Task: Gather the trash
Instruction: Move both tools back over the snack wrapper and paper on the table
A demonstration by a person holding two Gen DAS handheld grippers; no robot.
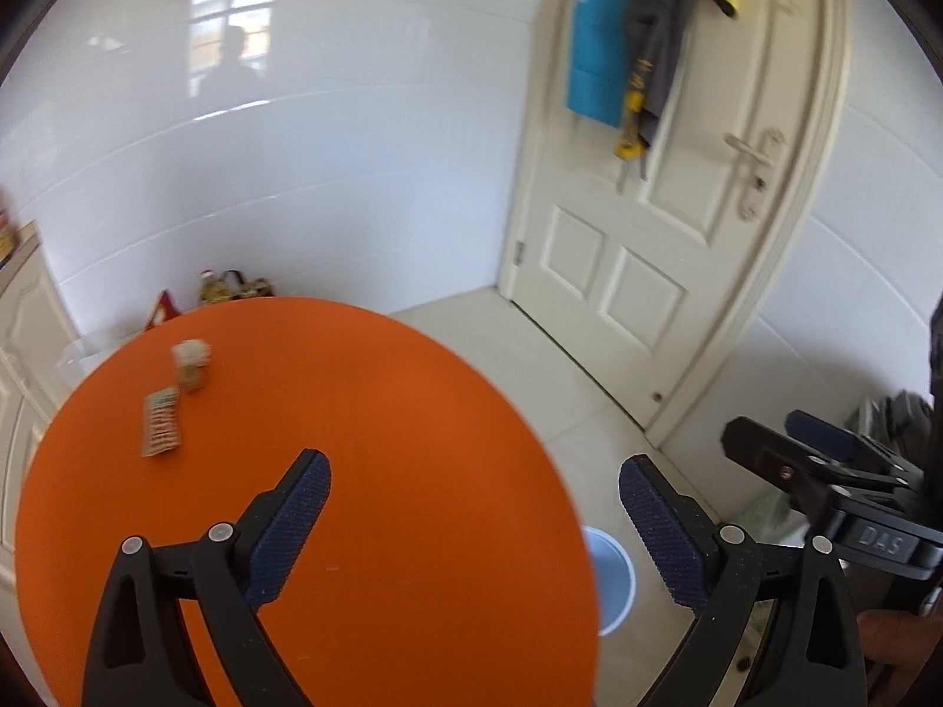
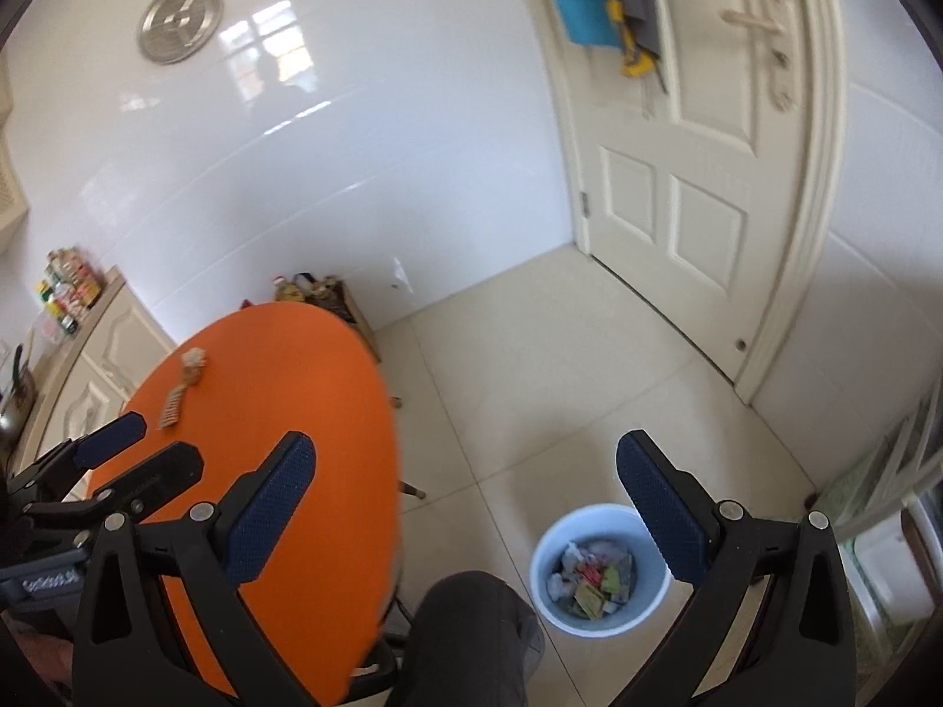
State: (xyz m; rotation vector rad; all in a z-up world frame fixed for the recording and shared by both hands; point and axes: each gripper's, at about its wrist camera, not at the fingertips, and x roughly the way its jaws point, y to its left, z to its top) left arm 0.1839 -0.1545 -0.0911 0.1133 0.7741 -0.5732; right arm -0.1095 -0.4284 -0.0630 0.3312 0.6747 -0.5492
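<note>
Here our left hand-held gripper hangs over the near part of the round orange bench, its two blue-padded fingers spread wide with nothing between them. Our right hand-held gripper is spread just as wide and holds nothing; it sits off the bench's edge, above the tiled floor. Each gripper shows at the edge of the other's view. Further out on the bench, near its far left side, lie two pieces of trash: a flat wrapper and, just beyond it and close by, a small crumpled wad. Both are well apart from our grippers. On the floor beside the bench stands a white bin holding mixed scraps. A cream door stands closed in the far wall
</note>
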